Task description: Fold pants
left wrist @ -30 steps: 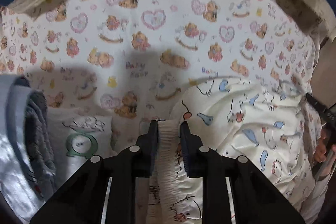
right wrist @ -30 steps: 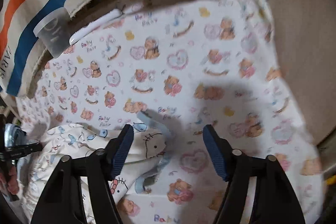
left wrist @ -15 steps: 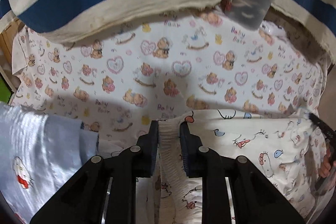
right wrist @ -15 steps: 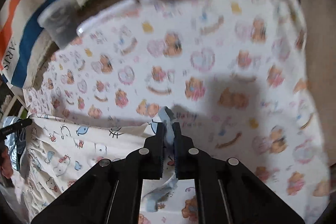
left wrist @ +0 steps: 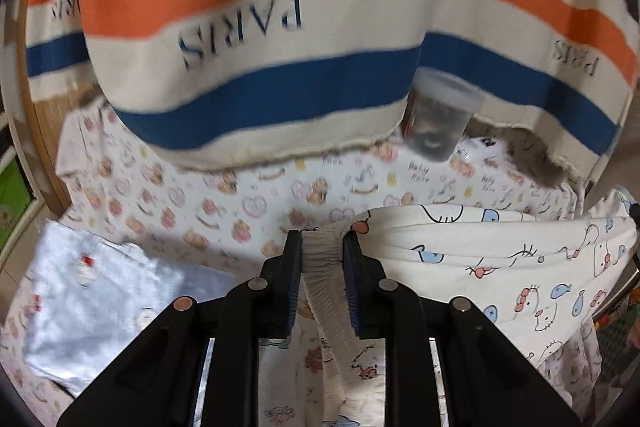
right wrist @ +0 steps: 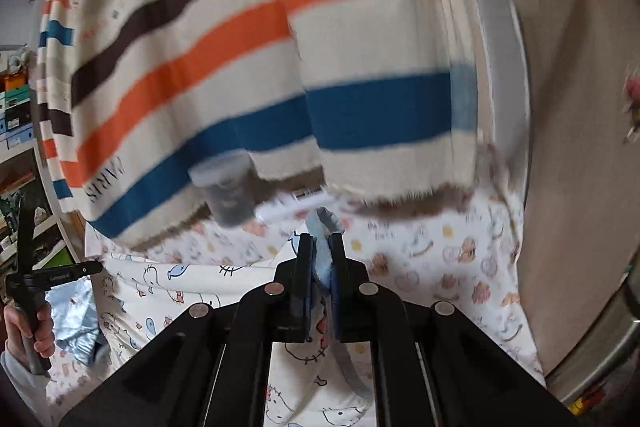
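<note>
The pants [left wrist: 500,247] are cream with cartoon cats and blue fish. They hang stretched between my two grippers above the bear-print bed sheet [left wrist: 248,203]. My left gripper [left wrist: 322,247] is shut on the ribbed elastic waistband [left wrist: 320,259]. My right gripper [right wrist: 321,247] is shut on a light blue cuff [right wrist: 322,227] of the pants; the cream cloth [right wrist: 160,283] runs off to the left toward the other hand-held gripper [right wrist: 28,267].
A striped blanket [left wrist: 280,27] with "PARIS" lettering hangs behind the bed. A clear plastic tub [left wrist: 440,119] sits at its foot. A folded pale blue garment [left wrist: 100,299] lies on the sheet at left. A beige wall [right wrist: 580,147] stands at right.
My right gripper closed on the blue cuff. Both grippers then lifted the pants off the sheet, so the striped blanket now fills the upper view.
</note>
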Demonstrator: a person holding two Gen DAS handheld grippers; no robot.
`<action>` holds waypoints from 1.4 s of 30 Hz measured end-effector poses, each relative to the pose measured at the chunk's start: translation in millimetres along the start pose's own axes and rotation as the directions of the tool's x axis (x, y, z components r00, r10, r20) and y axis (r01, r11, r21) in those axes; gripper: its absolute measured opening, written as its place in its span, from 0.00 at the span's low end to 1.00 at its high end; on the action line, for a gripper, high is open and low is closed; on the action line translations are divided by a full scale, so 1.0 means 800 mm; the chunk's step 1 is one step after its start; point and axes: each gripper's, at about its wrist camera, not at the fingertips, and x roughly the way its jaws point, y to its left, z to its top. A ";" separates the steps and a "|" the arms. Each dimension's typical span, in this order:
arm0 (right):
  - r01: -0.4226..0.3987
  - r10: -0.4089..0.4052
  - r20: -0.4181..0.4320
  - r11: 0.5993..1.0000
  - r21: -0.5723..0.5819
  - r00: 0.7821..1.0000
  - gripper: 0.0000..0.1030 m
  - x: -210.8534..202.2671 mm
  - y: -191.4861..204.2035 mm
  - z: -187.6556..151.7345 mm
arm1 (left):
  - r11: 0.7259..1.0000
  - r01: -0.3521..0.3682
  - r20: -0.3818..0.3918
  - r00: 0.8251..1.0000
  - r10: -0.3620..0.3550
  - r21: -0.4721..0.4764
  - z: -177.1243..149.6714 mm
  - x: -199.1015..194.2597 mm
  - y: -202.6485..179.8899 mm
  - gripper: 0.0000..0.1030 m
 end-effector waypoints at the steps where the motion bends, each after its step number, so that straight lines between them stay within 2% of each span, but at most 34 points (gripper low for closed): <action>1: 0.011 -0.012 0.022 1.000 0.012 1.000 0.07 -0.012 0.006 -0.001 | 1.000 -0.004 0.010 1.000 0.004 0.007 0.000 -0.008 -0.001 0.19; 4: 0.059 -0.058 0.047 0.998 -0.013 0.997 0.07 -0.025 0.024 -0.016 | 0.998 -0.046 0.018 0.999 0.045 0.045 -0.004 -0.017 -0.004 0.19; 6: 0.088 -0.089 -0.027 0.995 -0.038 0.996 0.07 -0.006 0.033 -0.032 | 0.995 -0.082 0.004 0.997 0.082 0.062 -0.010 -0.009 -0.005 0.19; 9: 0.077 -0.077 -0.146 0.997 -0.007 0.986 0.07 0.031 0.024 -0.063 | 0.994 -0.100 -0.046 0.994 0.102 0.051 -0.019 0.014 0.005 0.19; 13: 0.081 -0.068 -0.307 0.996 0.030 0.949 0.07 0.080 0.004 -0.116 | 0.992 -0.112 -0.093 0.989 0.116 0.051 -0.034 0.039 0.015 0.19; 16: 0.038 0.001 -0.419 0.996 0.084 0.908 0.07 0.095 -0.014 -0.155 | 0.994 -0.091 -0.110 0.989 0.096 0.052 -0.045 0.040 0.018 0.19; 18: 0.020 0.024 -0.462 0.996 0.089 0.886 0.08 0.097 -0.020 -0.175 | 0.992 -0.095 -0.095 0.990 0.103 0.084 -0.051 0.035 0.015 0.19; 19: 0.010 0.034 -0.482 0.996 0.088 0.876 0.18 0.097 -0.023 -0.183 | 0.989 -0.105 -0.082 0.990 0.114 0.103 -0.054 0.032 0.012 0.19; 20: 0.006 0.035 -0.490 0.997 0.082 0.871 0.34 0.098 -0.026 -0.188 | 0.986 -0.117 -0.068 0.990 0.125 0.118 -0.056 0.030 0.009 0.19; 21: 0.005 0.031 -0.487 0.997 0.074 0.873 0.44 0.098 -0.028 -0.189 | 0.983 -0.128 -0.054 0.989 0.136 0.130 -0.058 0.028 0.007 0.19; 22: 0.011 0.023 -0.469 0.998 0.069 0.883 0.65 0.096 -0.031 -0.187 | 0.981 -0.137 -0.043 0.989 0.144 0.140 -0.060 0.026 0.005 0.19; 23: 0.015 0.019 -0.446 0.997 0.072 0.895 0.71 0.094 -0.033 -0.185 | 0.978 -0.145 -0.033 0.988 0.151 0.151 -0.062 0.025 0.003 0.19; 25: -0.013 0.061 -0.435 0.993 0.113 0.898 0.71 0.095 -0.042 -0.176 | 0.975 -0.151 -0.027 0.987 0.158 0.164 -0.065 0.023 0.002 0.19; 28: -0.051 0.150 -0.451 0.973 0.225 0.880 0.71 0.109 -0.055 -0.165 | 0.972 -0.157 -0.021 0.986 0.163 0.174 -0.066 0.022 0.001 0.19; 30: -0.079 0.196 -0.481 0.964 0.254 0.854 0.71 0.127 -0.057 -0.162 | 0.974 -0.158 -0.023 0.986 0.164 0.165 -0.065 0.024 0.003 0.19; 31: -0.102 0.231 -0.509 0.958 0.268 0.829 0.71 0.140 -0.057 -0.163 | 0.975 -0.155 -0.027 0.987 0.161 0.156 -0.065 0.025 0.005 0.19; 33: -0.123 0.274 -0.545 0.947 0.298 0.793 0.68 0.157 -0.055 -0.170 | 0.979 -0.149 -0.036 0.987 0.155 0.141 -0.064 0.026 0.007 0.19; 37: -0.182 0.374 -0.610 0.917 0.354 0.698 0.41 0.180 -0.046 -0.192 | 0.978 -0.153 -0.030 0.987 0.159 0.144 -0.064 0.025 0.007 0.19; 38: -0.192 0.377 -0.625 0.919 0.344 0.683 0.35 0.183 -0.042 -0.196 | 0.978 -0.153 -0.032 0.987 0.159 0.142 -0.064 0.025 0.007 0.19; 39: -0.198 0.368 -0.638 0.925 0.325 0.676 0.31 0.184 -0.037 -0.199 | 0.978 -0.151 -0.034 0.987 0.157 0.140 -0.064 0.025 0.007 0.19; 40: -0.201 0.349 -0.644 0.935 0.293 0.681 0.14 0.185 -0.031 -0.200 | 0.979 -0.148 -0.036 0.987 0.154 0.139 -0.064 0.025 0.006 0.19; 41: -0.197 0.320 -0.641 0.946 0.257 0.697 0.05 0.183 -0.026 -0.199 | 0.980 -0.145 -0.040 0.988 0.151 0.135 -0.063 0.026 0.007 0.19; 42: -0.189 0.287 -0.622 0.957 0.221 0.729 0.05 0.177 -0.021 -0.194 | 0.981 -0.142 -0.041 0.988 0.149 0.129 -0.061 0.026 0.007 0.19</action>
